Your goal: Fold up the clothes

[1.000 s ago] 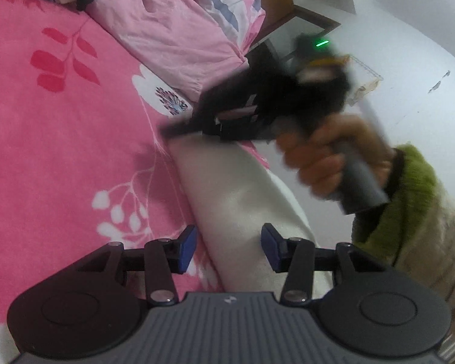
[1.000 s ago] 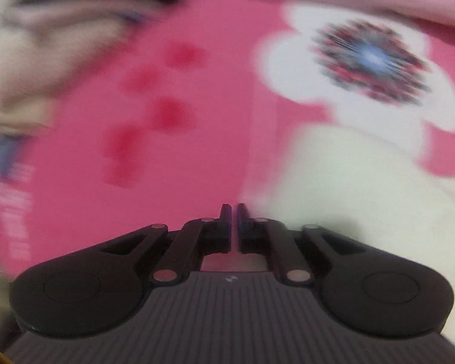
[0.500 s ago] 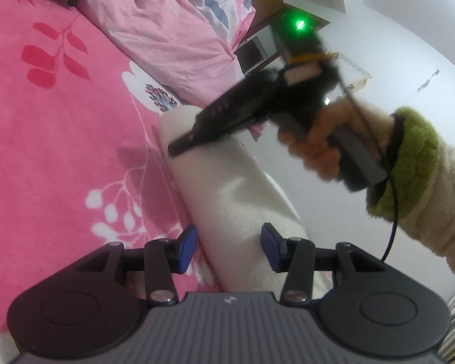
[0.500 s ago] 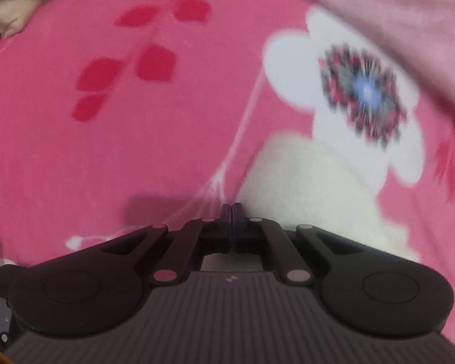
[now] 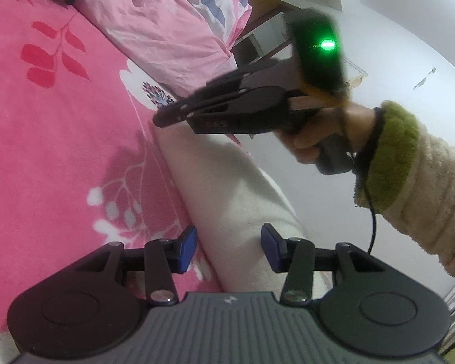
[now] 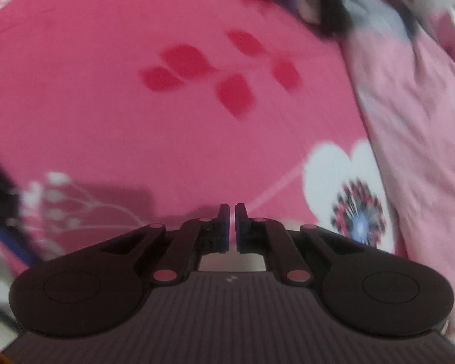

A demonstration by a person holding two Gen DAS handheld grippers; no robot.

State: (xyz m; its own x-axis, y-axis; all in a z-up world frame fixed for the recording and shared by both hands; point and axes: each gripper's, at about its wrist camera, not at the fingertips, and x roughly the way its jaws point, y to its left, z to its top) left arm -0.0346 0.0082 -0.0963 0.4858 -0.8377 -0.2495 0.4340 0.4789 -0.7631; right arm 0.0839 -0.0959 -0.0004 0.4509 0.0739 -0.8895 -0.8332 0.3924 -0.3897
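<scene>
**Cream cloth at the bed's edge**

While the pink floral sheet point(image 5: 60, 139) fills the left of the frame, a cream cloth point(image 5: 227, 188) lies centre-right, between the half-open, empty left gripper point(image 5: 229, 247). Closed, empty right gripper point(image 5: 163, 116) hovers above. Pink quilt point(image 5: 166, 24) upper centre.

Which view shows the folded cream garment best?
Left wrist view. The folded cream garment runs lengthwise along the pink floral bedsheet, between the left gripper's open jaws, sharp and nearly whole. The right wrist view is blurred; at most a pale sliver shows behind the shut right gripper.
</scene>
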